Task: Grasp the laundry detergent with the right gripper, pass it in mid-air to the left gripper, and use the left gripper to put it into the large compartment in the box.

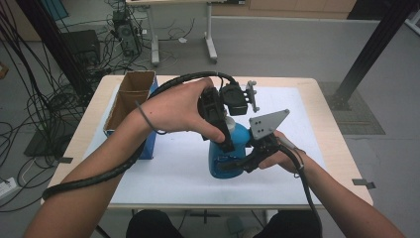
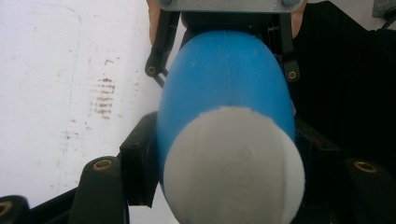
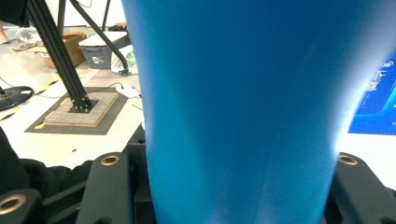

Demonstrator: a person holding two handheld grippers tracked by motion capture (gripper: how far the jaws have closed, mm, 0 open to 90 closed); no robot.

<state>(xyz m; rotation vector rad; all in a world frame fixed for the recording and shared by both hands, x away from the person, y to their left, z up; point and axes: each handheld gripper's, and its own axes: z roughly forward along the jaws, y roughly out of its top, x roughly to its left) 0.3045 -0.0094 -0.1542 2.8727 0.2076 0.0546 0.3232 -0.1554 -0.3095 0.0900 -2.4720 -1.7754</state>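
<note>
Both grippers clamp the blue bottle (image 1: 225, 156) at frame centre: left gripper (image 1: 218, 121) on its white cap, right gripper (image 1: 255, 156) on the body (white mat (image 1: 163, 163), grey floor (image 1: 277, 44) above).

The blue bottle (image 1: 225, 153) is looking like smooth, semi-matt plastic, its white cap (image 2: 233, 163) faintly grainy; the open box (image 1: 130, 101) is showing raw brown cardboard.

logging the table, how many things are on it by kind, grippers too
bottle: 1
box: 1
white mat: 1
grippers: 2, left and right, both clamped on the bottle
total: 5
</note>
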